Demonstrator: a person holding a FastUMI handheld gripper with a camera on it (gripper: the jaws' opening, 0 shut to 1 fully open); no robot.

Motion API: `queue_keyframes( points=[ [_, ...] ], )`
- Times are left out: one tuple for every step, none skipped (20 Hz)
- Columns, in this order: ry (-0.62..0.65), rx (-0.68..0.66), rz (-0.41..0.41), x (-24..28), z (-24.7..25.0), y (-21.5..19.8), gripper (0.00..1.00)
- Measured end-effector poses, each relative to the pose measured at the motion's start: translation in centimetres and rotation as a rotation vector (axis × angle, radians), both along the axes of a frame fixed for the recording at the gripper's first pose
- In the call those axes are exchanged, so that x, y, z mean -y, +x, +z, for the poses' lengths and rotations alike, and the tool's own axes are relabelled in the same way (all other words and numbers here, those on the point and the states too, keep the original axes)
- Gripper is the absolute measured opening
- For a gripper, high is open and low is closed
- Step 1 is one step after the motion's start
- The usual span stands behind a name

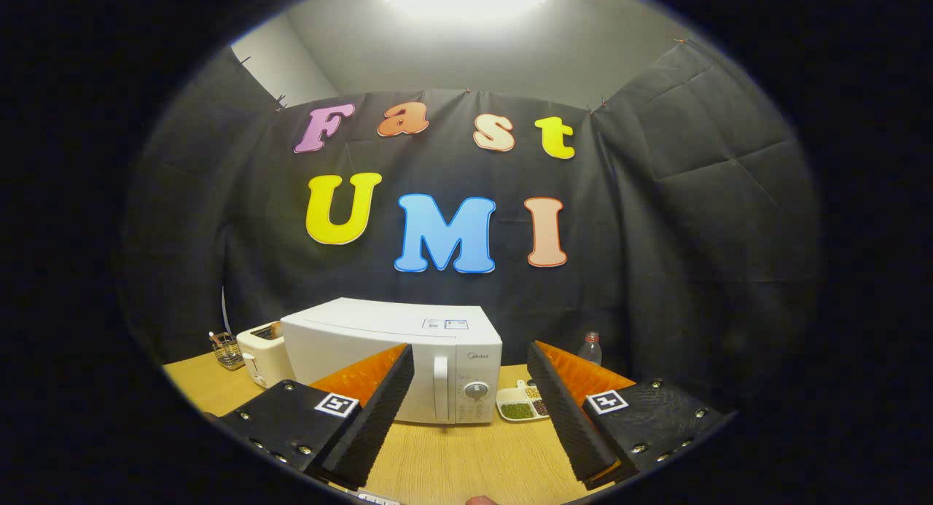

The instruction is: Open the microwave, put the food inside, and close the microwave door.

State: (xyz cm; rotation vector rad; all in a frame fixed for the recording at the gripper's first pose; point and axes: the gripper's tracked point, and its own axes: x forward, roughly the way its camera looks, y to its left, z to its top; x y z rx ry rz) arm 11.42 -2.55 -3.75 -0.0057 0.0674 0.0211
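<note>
Microwave (408, 359) closed, beyond spread, empty fingers (390, 388).

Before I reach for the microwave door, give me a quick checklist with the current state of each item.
1. Tongs open, nothing held: ok.
2. Microwave door shut, handle facing the tongs: ok.
3. Table between tongs and handle free of things: ok.
4. Food tray set right of the microwave, out of the door's way: cannot tell.
5. Toaster left of the microwave, apart from the handle: ok.
6. Bottle upright behind the tray: ok.
</note>
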Motion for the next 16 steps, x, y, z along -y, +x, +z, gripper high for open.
queue_keyframes(
  points=[
    [0.001, -0.013, 0.011, -0.2, -0.7, 1.1, 0.98],
    [0.001, -0.025, 0.016, -0.3, -1.3, 1.9, 0.98],
    [0.002, -0.038, 0.023, -0.4, -2.0, 2.9, 0.98],
    [0.003, -0.053, 0.032, -0.7, -2.7, 3.8, 0.98],
    [0.005, -0.070, 0.042, -1.1, -3.6, 4.6, 0.98],
    [0.007, -0.088, 0.052, -1.3, -4.4, 5.5, 0.98],
    [0.010, -0.103, 0.062, -1.6, -5.2, 6.3, 0.98],
    [0.014, -0.117, 0.072, -1.9, -5.9, 7.4, 0.98],
    [0.017, -0.125, 0.079, -2.2, -6.6, 8.2, 0.98],
    [0.022, -0.137, 0.084, -2.4, -7.3, 9.1, 0.98],
    [0.027, -0.150, 0.085, -2.5, -8.1, 10.1, 0.98],
    [0.035, -0.165, 0.087, -2.8, -8.7, 10.8, 0.98],
    [0.043, -0.181, 0.090, -3.1, -9.6, 11.4, 0.98],
    [0.047, -0.197, 0.090, -3.3, -10.5, 12.1, 0.98],
    [0.049, -0.212, 0.092, -3.5, -11.2, 12.6, 0.98],
    [0.050, -0.225, 0.094, -3.7, -11.8, 13.1, 0.98]
  ],
)
